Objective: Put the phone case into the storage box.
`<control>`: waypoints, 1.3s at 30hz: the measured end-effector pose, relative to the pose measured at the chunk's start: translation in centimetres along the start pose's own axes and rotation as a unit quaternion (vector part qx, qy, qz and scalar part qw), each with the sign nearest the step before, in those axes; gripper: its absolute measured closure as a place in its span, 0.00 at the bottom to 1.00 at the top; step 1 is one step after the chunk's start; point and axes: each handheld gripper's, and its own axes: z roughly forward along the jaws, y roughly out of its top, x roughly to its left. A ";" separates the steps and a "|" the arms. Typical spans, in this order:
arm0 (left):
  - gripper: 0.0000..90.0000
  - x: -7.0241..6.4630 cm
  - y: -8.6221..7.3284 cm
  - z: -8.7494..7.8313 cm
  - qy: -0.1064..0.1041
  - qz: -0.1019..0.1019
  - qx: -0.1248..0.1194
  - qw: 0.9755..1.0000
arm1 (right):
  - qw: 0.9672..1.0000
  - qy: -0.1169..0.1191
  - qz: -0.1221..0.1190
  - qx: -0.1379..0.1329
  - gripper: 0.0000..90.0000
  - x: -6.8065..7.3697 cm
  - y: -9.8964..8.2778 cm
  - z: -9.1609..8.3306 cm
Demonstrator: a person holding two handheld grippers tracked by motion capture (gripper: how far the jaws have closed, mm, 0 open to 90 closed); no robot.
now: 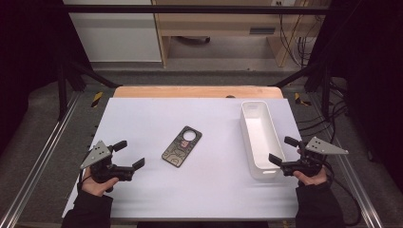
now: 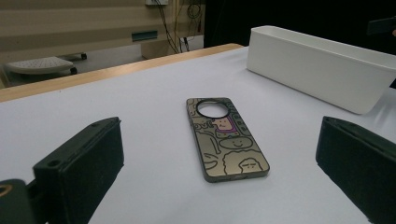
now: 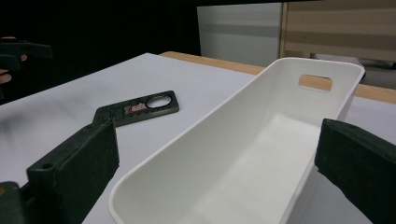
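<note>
A dark phone case (image 1: 182, 147) with cartoon drawings and a round camera hole lies flat near the middle of the white table top (image 1: 142, 118). My left gripper (image 1: 130, 153) is held to the left of it, open, with nothing between its jaws. In the left gripper view the phone case (image 2: 225, 138) lies just ahead between the spread jaws. My right gripper (image 1: 281, 149) is open at the near end of a long white bin (image 1: 244, 124). The bin (image 3: 201, 126) is empty, and the phone case (image 3: 137, 108) lies to its left.
The bin (image 2: 317, 74) runs front to back along the table's right side and has a handle slot (image 3: 315, 82) in its far end. A wooden strip (image 1: 197, 91) edges the table's far side. Metal frame rails (image 1: 43, 152) flank both sides.
</note>
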 end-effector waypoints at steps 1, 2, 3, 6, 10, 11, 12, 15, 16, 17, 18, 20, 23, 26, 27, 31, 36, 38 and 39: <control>0.00 -0.1 0.0 0.0 0.000 0.001 0.000 1.000 | 1.000 0.000 0.000 0.000 0.01 0.0 0.0 0.0; 0.00 -0.1 0.1 0.0 0.000 0.001 0.000 1.000 | 1.000 0.001 0.000 0.000 0.01 0.0 0.0 0.0; 0.00 -0.1 0.1 0.1 0.000 0.002 -0.001 1.000 | 1.000 0.001 0.000 -0.001 0.01 0.0 0.0 0.0; 0.00 -0.3 0.3 0.1 -0.001 0.004 -0.001 1.000 | 1.000 0.001 -0.001 -0.002 0.01 0.0 0.0 0.0; 0.00 -0.6 0.6 0.3 -0.004 0.008 0.001 1.000 | 1.000 0.002 -0.003 0.001 0.01 0.1 0.0 0.0; 0.00 -0.7 0.7 0.3 -0.004 0.008 0.002 1.000 | 1.000 0.001 -0.004 0.004 0.01 0.1 0.0 0.1; 0.00 -0.7 0.8 0.4 -0.004 0.009 0.003 1.000 | 1.000 0.001 -0.004 0.004 0.01 0.1 0.0 0.1; 0.00 -1.1 1.0 0.6 -0.005 0.011 0.006 1.000 | 1.000 0.002 -0.006 0.006 0.01 0.2 0.0 0.1; 0.00 -1.2 1.1 0.7 -0.006 0.011 0.007 1.000 | 1.000 0.001 -0.006 0.006 0.01 0.2 0.0 0.2; 0.00 -1.3 1.1 0.8 -0.007 0.011 0.009 1.000 | 1.000 0.001 -0.006 0.006 0.01 0.2 0.0 0.2; 0.00 -1.4 1.2 0.9 -0.007 0.012 0.010 1.000 | 1.000 0.001 -0.006 0.007 0.01 0.2 0.0 0.2; 0.00 -1.6 1.4 1.1 -0.008 0.010 0.011 1.000 | 1.000 0.000 -0.007 0.007 0.01 0.2 0.0 0.2; 0.00 -2.1 1.6 1.5 -0.010 0.013 0.016 1.000 | 1.000 0.000 -0.006 0.007 0.01 0.2 0.0 0.2; 0.00 -2.5 1.8 1.9 -0.012 0.017 0.020 1.000 | 1.000 -0.001 -0.006 0.007 0.01 0.2 0.0 0.2; 0.00 -2.7 1.9 2.0 -0.014 0.018 0.021 1.000 | 1.000 -0.001 -0.007 0.007 0.01 0.2 0.0 0.2; 0.00 -3.1 2.1 2.5 -0.014 0.019 0.027 0.999 | 1.000 -0.001 -0.010 0.009 0.01 0.3 0.0 0.3; 0.00 -3.6 2.4 3.1 -0.012 0.023 0.035 0.999 | 1.000 -0.002 -0.011 0.010 0.01 0.3 0.0 0.3; 0.00 -3.8 2.5 3.3 -0.011 0.024 0.037 0.999 | 1.000 -0.002 -0.011 0.010 0.01 0.3 0.0 0.3; 0.00 -3.9 2.6 3.4 -0.012 0.024 0.038 0.999 | 1.000 -0.002 -0.012 0.010 0.01 0.3 0.0 0.3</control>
